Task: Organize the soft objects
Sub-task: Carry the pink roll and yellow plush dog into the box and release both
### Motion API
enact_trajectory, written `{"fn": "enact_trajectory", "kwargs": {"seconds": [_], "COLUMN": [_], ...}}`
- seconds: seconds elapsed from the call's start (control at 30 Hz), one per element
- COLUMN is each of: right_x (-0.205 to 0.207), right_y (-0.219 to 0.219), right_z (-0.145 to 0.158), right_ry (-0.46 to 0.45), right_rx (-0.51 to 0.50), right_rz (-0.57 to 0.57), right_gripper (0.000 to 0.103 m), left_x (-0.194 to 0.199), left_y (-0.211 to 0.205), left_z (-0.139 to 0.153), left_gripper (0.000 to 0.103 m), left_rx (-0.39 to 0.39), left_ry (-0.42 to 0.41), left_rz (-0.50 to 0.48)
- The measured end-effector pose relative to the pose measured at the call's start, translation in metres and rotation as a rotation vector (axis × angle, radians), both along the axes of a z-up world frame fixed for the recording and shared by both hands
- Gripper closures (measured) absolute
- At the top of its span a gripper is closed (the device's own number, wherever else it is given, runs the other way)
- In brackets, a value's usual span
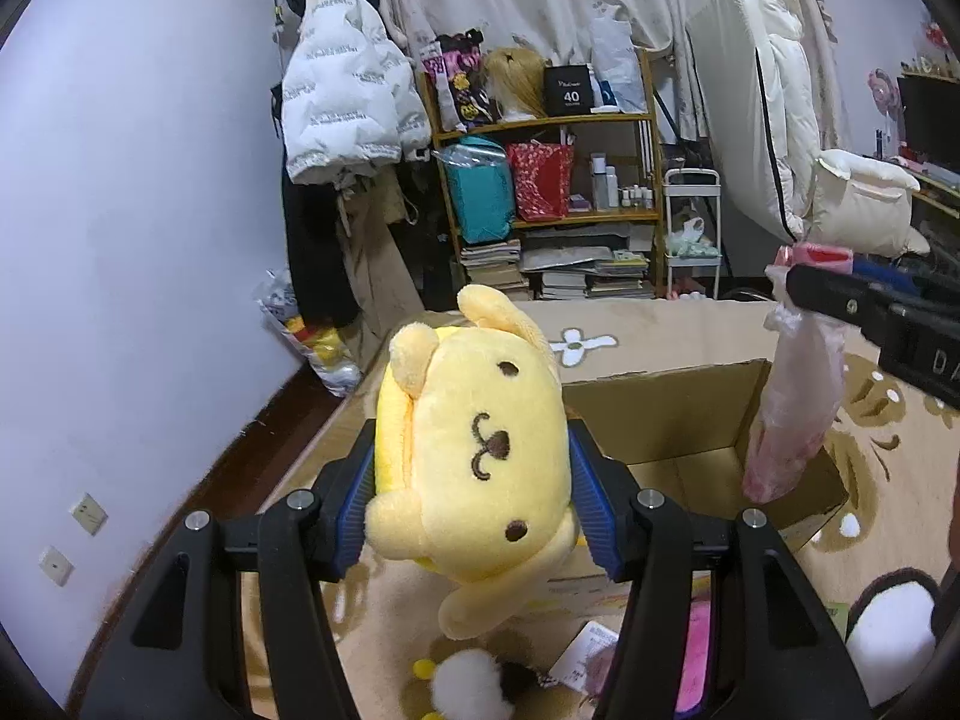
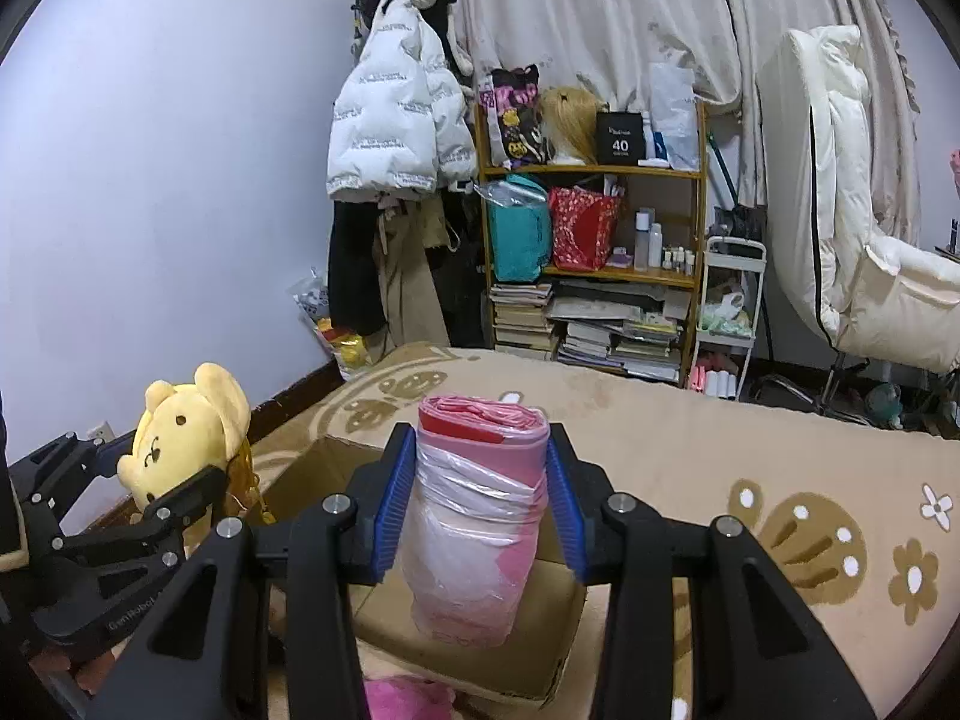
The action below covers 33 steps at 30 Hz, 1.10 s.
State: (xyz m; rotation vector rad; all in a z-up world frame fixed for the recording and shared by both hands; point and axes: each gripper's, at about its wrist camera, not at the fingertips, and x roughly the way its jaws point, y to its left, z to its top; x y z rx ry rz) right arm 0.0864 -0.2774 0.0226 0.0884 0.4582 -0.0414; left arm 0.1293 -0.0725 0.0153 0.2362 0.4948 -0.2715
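My left gripper (image 1: 474, 480) is shut on a yellow plush dog (image 1: 474, 450), held in the air just left of an open cardboard box (image 1: 678, 420). The plush also shows in the right wrist view (image 2: 180, 432), at the left. My right gripper (image 2: 480, 498) is shut on a pink roll of plastic bags (image 2: 480, 516), held upright above the box (image 2: 336, 468). In the left wrist view the roll (image 1: 792, 408) hangs over the box's right side from the right gripper (image 1: 798, 288).
The box sits on a beige flower-patterned carpet (image 2: 750, 468). Small soft toys, a pink item (image 1: 696, 660) and a white pompom (image 1: 474, 684), lie on the carpet in front. A cluttered shelf (image 1: 540, 180), a coat rack and a white chair (image 2: 870, 276) stand behind.
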Motion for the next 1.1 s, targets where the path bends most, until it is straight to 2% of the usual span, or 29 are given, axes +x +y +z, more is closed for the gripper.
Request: {"fn": "enact_trajectory", "kwargs": {"seconds": [0.13,0.37,0.5,0.93,1.1], "right_x": [0.011,0.025,0.034,0.042,0.043], "right_y": [-0.005,-0.023,-0.025,-0.016,-0.017], "right_z": [-0.016,-0.041,-0.056,-0.077,-0.078], "right_ry": [0.021,0.068,0.101,0.167,0.172], "right_rx": [0.019,0.074,0.086,0.062,0.066], "right_rz": [0.004,-0.008,-0.005,0.031,0.036], "right_gripper": [0.058,0.058,0.058,0.058,0.058], "left_x": [0.016,0.03,0.036,0.044,0.042], "left_y": [-0.001,-0.006,-0.012,-0.018,-0.021], "left_z": [-0.015,-0.035,-0.05,-0.071,-0.073], "left_gripper": [0.045,0.045,0.045,0.041,0.031], "left_rx": [-0.029,-0.04,-0.014,0.017,0.03], "left_ry": [0.075,0.156,0.199,0.256,0.264], "left_rz": [-0.021,-0.042,-0.065,-0.055,-0.067]}}
